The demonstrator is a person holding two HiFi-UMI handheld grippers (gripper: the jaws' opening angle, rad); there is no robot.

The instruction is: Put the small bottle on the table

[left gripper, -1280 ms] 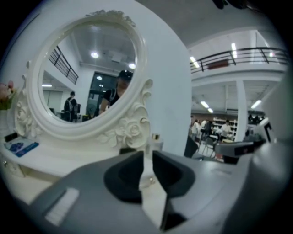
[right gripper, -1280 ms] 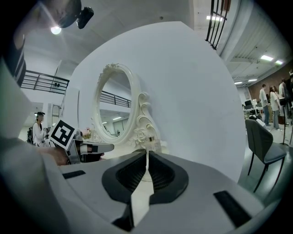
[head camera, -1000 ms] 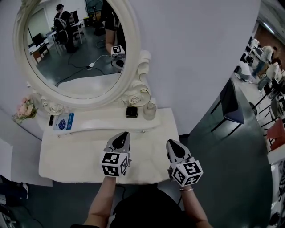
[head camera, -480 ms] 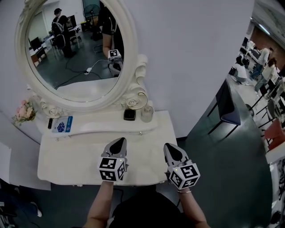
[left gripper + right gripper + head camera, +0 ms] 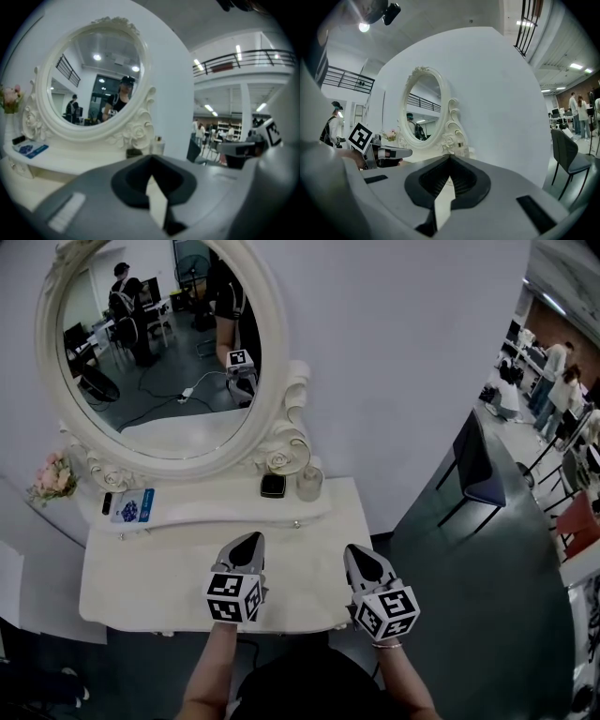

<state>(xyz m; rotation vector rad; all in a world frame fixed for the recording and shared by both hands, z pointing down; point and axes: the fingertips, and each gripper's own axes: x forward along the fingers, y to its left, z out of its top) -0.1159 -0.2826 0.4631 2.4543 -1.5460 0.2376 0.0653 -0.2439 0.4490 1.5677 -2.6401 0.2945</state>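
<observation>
Your left gripper (image 5: 247, 542) and right gripper (image 5: 360, 555), fingers closed and empty, aim at the bottle (image 5: 308, 482) standing at 12 o'clock on the shelf (image 5: 216, 503).

Cream table (image 5: 141, 570) & mirror frame (image 5: 281, 439), pink flowers (image 5: 52, 478), blue-wht card (image 5: 131, 505).

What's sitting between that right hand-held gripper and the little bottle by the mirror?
No object: the head view shows only bare white tabletop and the shelf's front edge between the right hand-held gripper and the small bottle.
</observation>
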